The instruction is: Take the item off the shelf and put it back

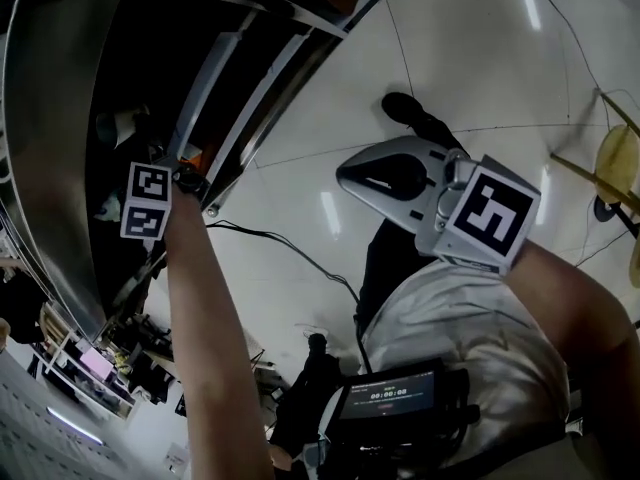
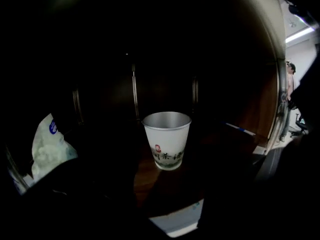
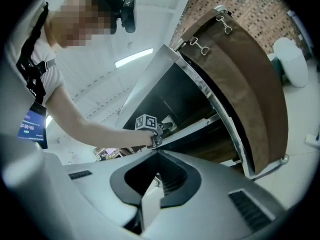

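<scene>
White short-sleeved shirt (image 1: pixel 470 338), creased at the front. Black harness straps (image 3: pixel 31 59) over shoulder and chest. Black screen unit (image 1: pixel 392 398) strapped at the chest, lit with pale digits too small to read. Black head-mounted camera (image 3: pixel 128 8) on a black band. Dark trousers (image 1: pixel 385 263), 1 black shoe (image 1: pixel 405 108).

Right gripper (image 1: pixel 342 174): smooth silver-grey shell, dark teardrop-shaped hollow in the middle, 2 dark ribbed slots (image 3: pixel 246 210) on its top face. Right marker cube (image 1: pixel 490 216) white with bold black squares.

Left gripper (image 3: pixel 165 126): left marker cube (image 1: pixel 148 200) with 2 black-and-white faces showing, black knob just beside.
</scene>
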A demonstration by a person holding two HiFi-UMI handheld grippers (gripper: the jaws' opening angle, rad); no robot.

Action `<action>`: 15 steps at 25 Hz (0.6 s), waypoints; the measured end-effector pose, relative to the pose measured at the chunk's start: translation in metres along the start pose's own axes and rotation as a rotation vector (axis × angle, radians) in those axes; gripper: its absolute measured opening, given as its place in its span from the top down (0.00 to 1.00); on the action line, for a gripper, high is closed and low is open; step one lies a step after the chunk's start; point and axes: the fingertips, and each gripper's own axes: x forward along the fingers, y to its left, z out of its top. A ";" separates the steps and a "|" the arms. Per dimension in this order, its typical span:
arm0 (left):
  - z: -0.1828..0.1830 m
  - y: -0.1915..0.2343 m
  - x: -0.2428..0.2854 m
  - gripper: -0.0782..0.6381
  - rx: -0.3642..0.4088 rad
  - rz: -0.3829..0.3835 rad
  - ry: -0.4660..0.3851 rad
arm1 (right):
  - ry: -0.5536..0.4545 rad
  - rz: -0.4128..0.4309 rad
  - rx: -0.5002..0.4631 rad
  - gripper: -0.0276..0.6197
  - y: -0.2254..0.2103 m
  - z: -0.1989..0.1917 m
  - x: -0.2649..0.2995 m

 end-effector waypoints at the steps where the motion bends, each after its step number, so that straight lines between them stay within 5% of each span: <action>1: 0.004 0.001 0.006 0.38 0.003 0.005 0.000 | 0.003 -0.006 0.008 0.95 -0.001 -0.001 -0.002; 5: 0.009 0.004 0.027 0.38 0.000 0.027 0.013 | 0.030 -0.023 0.057 0.95 -0.006 -0.005 -0.009; 7: 0.011 0.005 0.032 0.44 0.025 0.032 0.019 | 0.010 -0.031 0.040 0.95 -0.013 -0.002 -0.009; 15: 0.018 -0.013 0.020 0.45 0.080 -0.009 -0.009 | -0.006 -0.018 0.008 0.95 -0.012 0.011 -0.002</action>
